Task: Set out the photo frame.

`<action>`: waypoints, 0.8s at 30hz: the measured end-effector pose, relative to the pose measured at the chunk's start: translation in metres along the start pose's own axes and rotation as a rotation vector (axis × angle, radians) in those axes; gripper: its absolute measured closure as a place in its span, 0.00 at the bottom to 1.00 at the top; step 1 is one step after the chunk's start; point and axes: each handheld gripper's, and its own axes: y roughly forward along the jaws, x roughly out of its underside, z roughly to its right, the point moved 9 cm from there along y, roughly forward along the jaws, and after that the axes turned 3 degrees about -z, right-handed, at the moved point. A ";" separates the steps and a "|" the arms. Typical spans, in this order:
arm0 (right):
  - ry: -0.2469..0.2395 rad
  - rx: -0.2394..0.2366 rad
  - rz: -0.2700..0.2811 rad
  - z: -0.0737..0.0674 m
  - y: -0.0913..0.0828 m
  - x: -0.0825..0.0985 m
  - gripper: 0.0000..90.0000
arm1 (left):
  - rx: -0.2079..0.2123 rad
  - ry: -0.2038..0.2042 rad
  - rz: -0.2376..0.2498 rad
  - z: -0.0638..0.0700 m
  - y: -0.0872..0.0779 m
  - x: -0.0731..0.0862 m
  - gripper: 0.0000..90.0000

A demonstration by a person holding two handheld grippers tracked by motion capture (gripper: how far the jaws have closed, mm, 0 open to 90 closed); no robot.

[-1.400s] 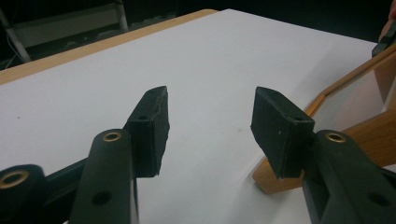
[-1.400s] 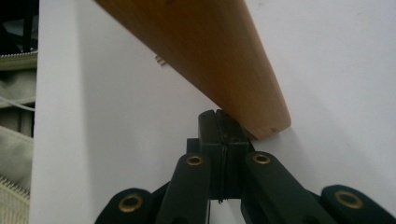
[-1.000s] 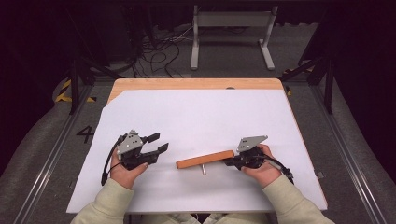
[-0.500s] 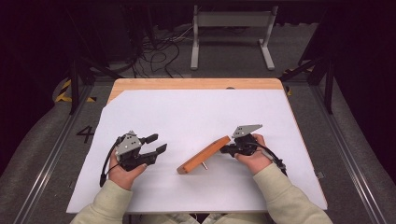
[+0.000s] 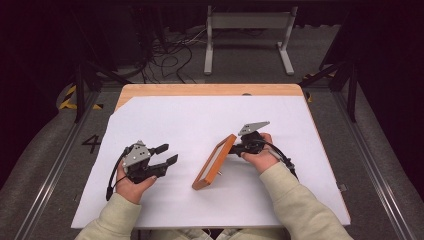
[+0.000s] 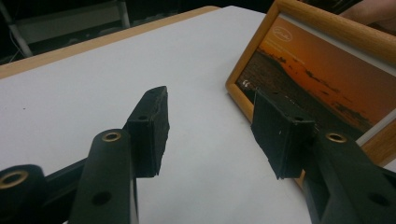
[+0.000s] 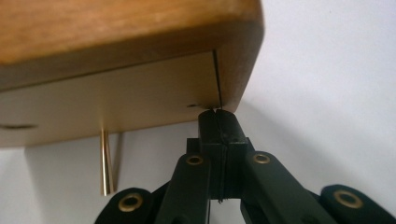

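Right gripper [image 5: 239, 148] pinches the picture frame [image 5: 214, 161] edge; left gripper [image 5: 167, 154] gapes empty. Frame's probably light, stiff, glass-fragile.

Wooden table [image 5: 210, 90], most of its top under a white sheet [image 5: 210, 120]; bare wood strip along the far edge and right side. Grey floor [image 5: 45, 145] around it, dark room beyond, light falls mainly on the tabletop. Black cables [image 5: 170, 55] tangled on the floor past the far edge, on the left. Grey metal stand [image 5: 247, 30] with two feet behind the table, centre-right. Yellow-black hazard tape [image 5: 67, 97] on the floor, far left. A "4" marking [image 5: 92, 143] on the floor left of the table. Floor rails [image 5: 60, 165] run along both sides.
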 end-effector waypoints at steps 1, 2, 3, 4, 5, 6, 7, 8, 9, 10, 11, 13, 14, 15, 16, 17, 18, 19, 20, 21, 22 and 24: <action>0.000 -0.002 0.001 0.001 0.003 -0.003 1.00 | 0.001 -0.001 0.000 0.000 0.000 0.000 0.52; -0.003 -0.004 0.002 0.001 0.005 -0.006 1.00 | 0.000 0.000 0.000 0.000 0.000 0.000 0.52; -0.003 -0.008 0.001 0.001 0.008 -0.009 1.00 | 0.001 -0.001 0.000 0.000 0.000 0.000 0.52; -0.011 -0.006 -0.002 0.001 0.012 -0.013 1.00 | 0.001 -0.001 0.000 0.000 0.000 0.000 0.52; -0.014 -0.008 -0.004 0.001 0.014 -0.015 1.00 | 0.000 -0.002 0.002 0.000 0.000 0.000 0.52; -0.020 -0.010 -0.005 0.000 0.017 -0.018 1.00 | 0.000 -0.002 0.001 -0.001 0.000 0.000 0.52; -0.023 -0.014 -0.001 -0.001 0.019 -0.022 1.00 | 0.001 -0.002 0.001 -0.001 0.000 0.000 0.52; -0.028 -0.020 0.000 -0.002 0.023 -0.026 1.00 | 0.003 0.000 0.000 -0.001 0.000 0.000 0.52; -0.028 -0.020 0.000 -0.002 0.023 -0.026 1.00 | 0.003 0.000 0.000 -0.001 0.000 0.000 0.52; -0.033 -0.022 -0.004 -0.003 0.026 -0.029 1.00 | 0.002 0.002 0.000 -0.001 -0.001 0.000 0.52; -0.038 -0.025 -0.005 -0.004 0.028 -0.031 1.00 | 0.003 0.001 0.000 -0.001 -0.001 0.000 0.52; -0.035 -0.046 0.013 -0.006 0.033 -0.035 1.00 | 0.003 0.004 0.001 -0.002 -0.001 0.001 0.52; -0.030 -0.061 0.023 -0.007 0.035 -0.036 1.00 | 0.004 -0.001 0.002 -0.001 -0.001 0.001 0.52; -0.028 -0.074 0.030 -0.008 0.036 -0.036 1.00 | 0.004 -0.001 0.001 -0.002 -0.001 0.001 0.52; -0.028 -0.083 0.037 -0.008 0.037 -0.037 1.00 | 0.003 0.002 0.001 -0.002 -0.001 0.001 0.52; -0.033 -0.087 0.042 -0.009 0.038 -0.037 1.00 | 0.004 0.003 0.001 -0.002 -0.001 0.001 0.52; -0.037 -0.088 0.044 -0.009 0.038 -0.037 1.00 | 0.006 0.000 0.001 -0.001 -0.001 0.001 0.52; -0.040 -0.092 0.044 -0.009 0.038 -0.037 1.00 | 0.006 0.000 0.001 -0.001 -0.001 0.000 0.52; -0.040 -0.093 0.045 -0.009 0.038 -0.037 1.00 | 0.006 0.001 0.002 -0.001 0.000 0.000 0.52; -0.040 -0.092 0.043 -0.008 0.037 -0.037 1.00 | 0.005 0.004 0.002 -0.001 0.000 0.000 0.52; -0.046 -0.071 0.036 -0.006 0.035 -0.036 1.00 | 0.010 -0.007 -0.001 -0.001 0.000 0.001 0.52; -0.057 -0.041 0.023 -0.004 0.031 -0.036 1.00 | 0.009 -0.008 -0.002 -0.001 0.000 0.001 0.52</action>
